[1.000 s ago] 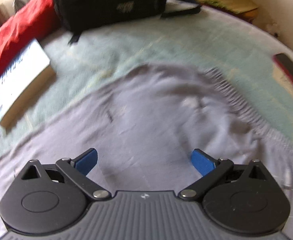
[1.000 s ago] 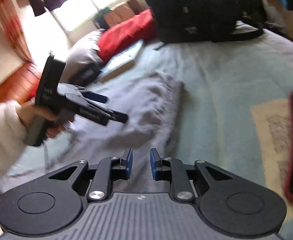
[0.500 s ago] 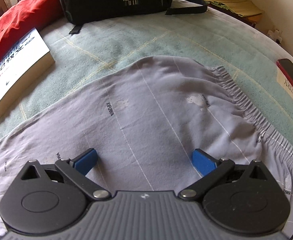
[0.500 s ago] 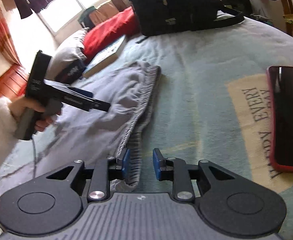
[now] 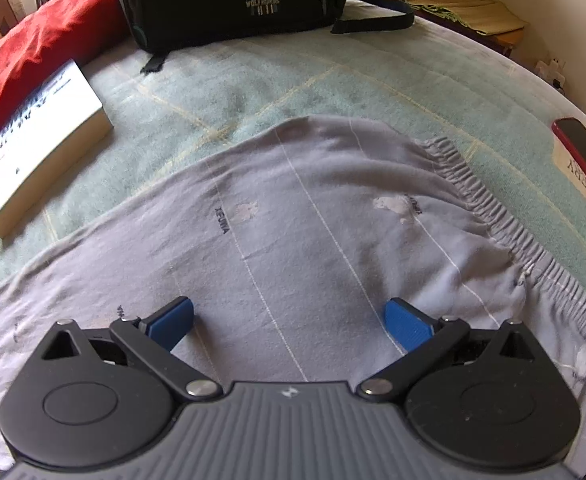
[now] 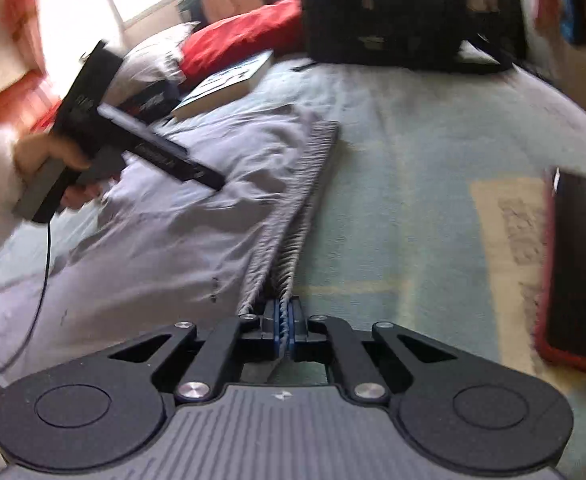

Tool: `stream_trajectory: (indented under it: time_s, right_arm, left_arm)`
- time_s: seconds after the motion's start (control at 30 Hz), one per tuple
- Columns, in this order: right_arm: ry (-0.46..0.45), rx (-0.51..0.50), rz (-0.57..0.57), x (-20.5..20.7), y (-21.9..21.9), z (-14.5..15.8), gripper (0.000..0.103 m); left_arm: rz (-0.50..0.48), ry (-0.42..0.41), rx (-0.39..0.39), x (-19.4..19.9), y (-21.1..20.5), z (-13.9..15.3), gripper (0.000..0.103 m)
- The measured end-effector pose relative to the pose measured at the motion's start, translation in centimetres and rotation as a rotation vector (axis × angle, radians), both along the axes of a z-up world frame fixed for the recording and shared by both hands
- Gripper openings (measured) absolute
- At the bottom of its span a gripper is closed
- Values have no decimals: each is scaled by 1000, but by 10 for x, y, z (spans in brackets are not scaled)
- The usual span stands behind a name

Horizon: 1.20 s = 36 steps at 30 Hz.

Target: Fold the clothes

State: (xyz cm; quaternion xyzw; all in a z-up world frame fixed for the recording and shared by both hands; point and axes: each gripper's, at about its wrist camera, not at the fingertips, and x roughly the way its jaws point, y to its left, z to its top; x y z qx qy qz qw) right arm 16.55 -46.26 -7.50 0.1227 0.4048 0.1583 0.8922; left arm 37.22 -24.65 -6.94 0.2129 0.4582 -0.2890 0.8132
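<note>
Grey shorts [image 5: 313,216] with thin white stripes and a gathered elastic waistband [image 5: 489,208] lie spread on a pale green bedspread. My left gripper [image 5: 289,322] is open wide and hovers over the middle of the shorts, empty. My right gripper [image 6: 285,326] is shut on the near end of the waistband [image 6: 293,220], where the band splits into two layers. The left gripper also shows in the right wrist view [image 6: 149,148], held in a hand above the shorts [image 6: 165,232].
A thick book [image 5: 41,148] lies at the left, by a red pillow [image 5: 33,56]. A black bag [image 5: 237,0] stands at the back. A red-cased phone [image 6: 577,268] lies on a printed patch at the right. A chair [image 5: 465,16] stands beyond the bed.
My right gripper has closed from slightly open onto the waistband's near end. My left gripper stays open over the shorts and has moved little.
</note>
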Motion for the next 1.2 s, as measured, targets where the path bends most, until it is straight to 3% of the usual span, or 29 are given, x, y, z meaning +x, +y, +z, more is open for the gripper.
stream_trajectory:
  time_s: [0.1,0.17,0.27,0.43,0.5,0.6,0.67,0.77,0.9,1.0,1.07,1.2]
  right_arm:
    - [22,36,-29,-4,-9,-3,9]
    - [21,32,-38,-6,-10,2,18]
    - [-54,8,-62,-16,-6,22,24]
    - [-156,49,94,-26,28,44,39]
    - [-137,6,138,-23,45,34,40]
    - [-69,-100,85,-17,49,7,40]
    - [-75,-114,76,-19,45,-1,38]
    - [-89,-89,70,-23,41,-2,40]
    - [-94,-63,63,-23,39,-7,41]
    - [-90,-5,30,-25,34,-9,43]
    - [-90,29,15,-26,33,-8,49]
    - [-120,25,6,-35,42,6,75]
  left_arm:
    - [-25,-27,-5,-6,-1,7,102]
    - [-41,-45,-9,-11,-1,12,102]
    - [-66,-72,-14,-17,-2,20,102]
    - [-127,-67,-127,-23,-13,34,102]
    - [-155,-45,-183,-21,-22,35,102]
    - [-186,7,-249,-11,-41,30,102]
    - [-215,47,-271,-2,-57,21,102]
    - [-213,91,-247,20,-81,0,102]
    - [-142,33,-229,49,-100,-22,101]
    - [-118,23,-214,56,-108,-19,101]
    - [-109,19,-207,56,-110,-13,100]
    - [-132,-16,-216,34,-83,33,101]
